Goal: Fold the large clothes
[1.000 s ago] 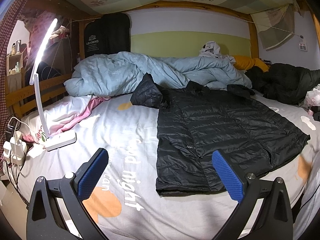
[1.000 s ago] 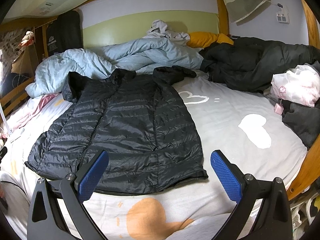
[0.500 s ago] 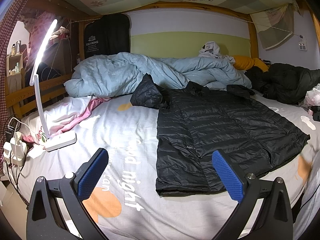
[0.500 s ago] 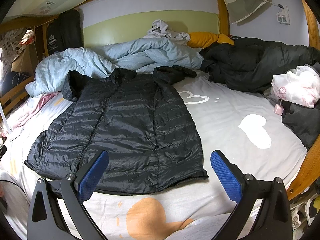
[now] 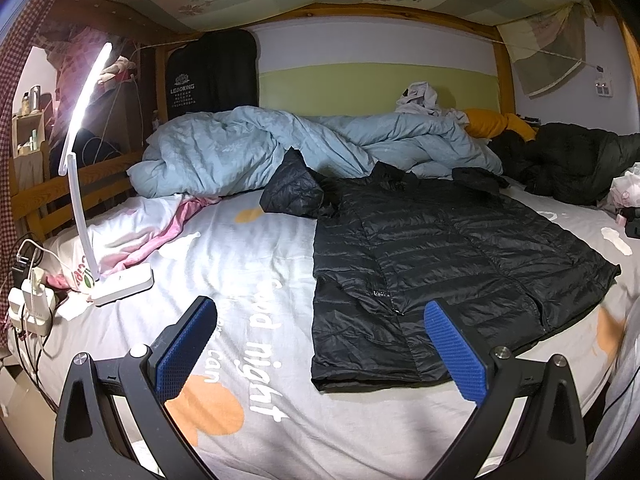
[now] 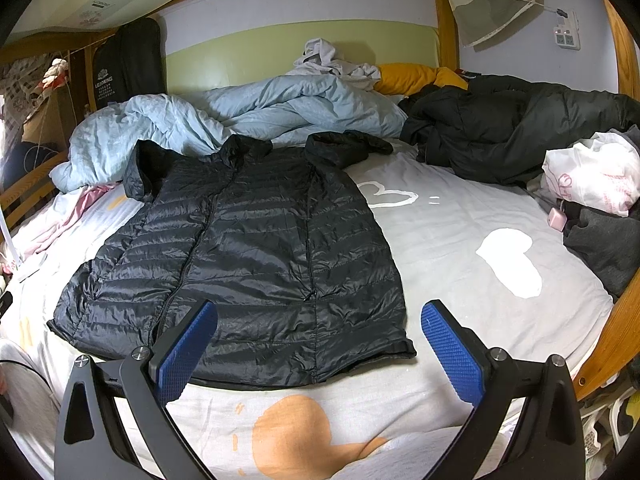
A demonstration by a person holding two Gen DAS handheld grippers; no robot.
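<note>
The black jacket (image 6: pixel 248 256) lies flat at the frame centre on the bed sheet (image 6: pixel 460 240). Left gripper (image 5: pixel 320 352) and right gripper (image 6: pixel 318 350) are spread, empty. I would pinch the hem corners evenly.

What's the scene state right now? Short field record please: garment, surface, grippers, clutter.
garment: black puffer jacket, spread flat, front up, hem toward the cameras, not yet folded
surface: bed sheet, grey with white and orange prints
left gripper: open, empty, above the sheet near the jacket's hem corner
right gripper: open, empty, over the hem
behind jacket: crumpled blue duvet
right side: dark coat, heaped
left side: lit desk lamp
</note>
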